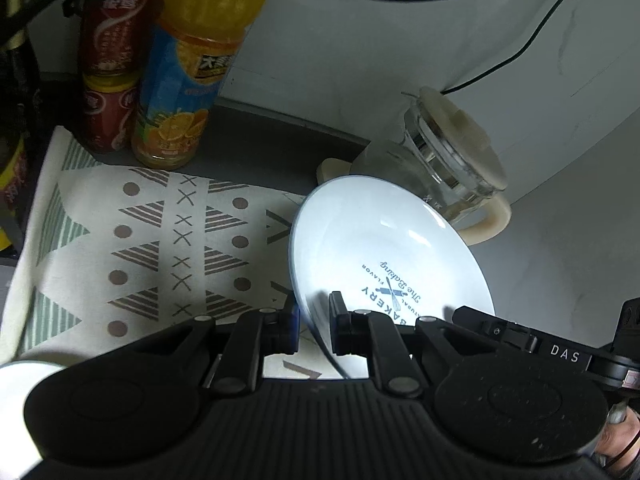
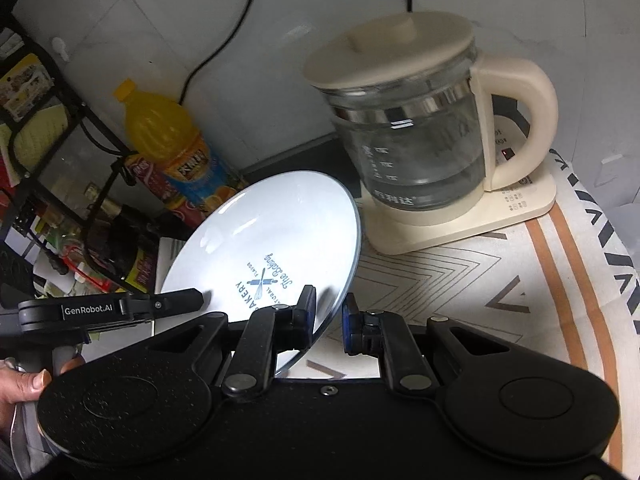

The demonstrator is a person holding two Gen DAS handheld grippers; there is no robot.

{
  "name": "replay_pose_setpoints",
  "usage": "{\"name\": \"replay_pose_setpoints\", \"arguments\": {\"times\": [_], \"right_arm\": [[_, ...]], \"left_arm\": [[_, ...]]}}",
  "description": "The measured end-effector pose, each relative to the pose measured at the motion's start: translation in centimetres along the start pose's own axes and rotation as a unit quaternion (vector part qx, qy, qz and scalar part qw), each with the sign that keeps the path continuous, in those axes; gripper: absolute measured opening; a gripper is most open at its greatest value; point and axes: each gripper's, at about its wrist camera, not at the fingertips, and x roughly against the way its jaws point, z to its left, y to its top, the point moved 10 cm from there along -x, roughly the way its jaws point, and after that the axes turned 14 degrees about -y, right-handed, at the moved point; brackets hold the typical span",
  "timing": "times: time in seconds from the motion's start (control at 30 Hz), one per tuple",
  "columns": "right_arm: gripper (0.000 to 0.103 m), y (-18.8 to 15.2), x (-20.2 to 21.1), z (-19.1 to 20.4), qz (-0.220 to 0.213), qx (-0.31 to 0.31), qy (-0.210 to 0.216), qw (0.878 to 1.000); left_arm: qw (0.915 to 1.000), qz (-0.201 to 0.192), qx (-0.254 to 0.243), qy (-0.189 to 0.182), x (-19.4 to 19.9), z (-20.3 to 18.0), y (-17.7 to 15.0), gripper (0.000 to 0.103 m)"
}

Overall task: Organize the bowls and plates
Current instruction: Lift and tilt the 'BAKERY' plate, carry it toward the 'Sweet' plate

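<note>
The white plate (image 1: 384, 248) with the blue bakery print is tilted up on its edge, above the patterned cloth (image 1: 132, 240) on the table. Its hollow printed face is turned toward both of my cameras. In the left wrist view it leans away to the right, and its upper rim points toward the glass kettle (image 1: 448, 160) behind it. In the right wrist view (image 2: 264, 248) the same plate leans to the left, toward the orange juice bottle (image 2: 168, 144).

My left gripper (image 1: 314, 322) has its jaws a little apart, with the lower rim of the plate passing between them. One finger is on the face and the other behind; I cannot tell if they really press it.

My right gripper (image 2: 328, 316) also has the plate rim between its jaws. The left finger lies against the printed face, while a small gap shows before the right finger.

The red cans (image 1: 110, 72) stand far ahead of my left jaws, to the left.
</note>
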Motion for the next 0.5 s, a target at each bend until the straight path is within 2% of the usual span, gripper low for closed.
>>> {"name": "replay_pose_setpoints", "arguments": {"times": [0.23,0.5], "right_arm": [[0.013,-1.7,1.4,3.4,-0.002,-0.008,-0.001,1.000],[0.013,-5.0,2.1,7.9,0.002,-0.010,-0.001,1.000]], "left_arm": [[1.0000,-0.003,-0.005,-0.002,4.2,1.5,-0.5,0.012],[0.9999,0.004,-0.008,0.004,8.9,4.4,-2.2,0.012]]}}
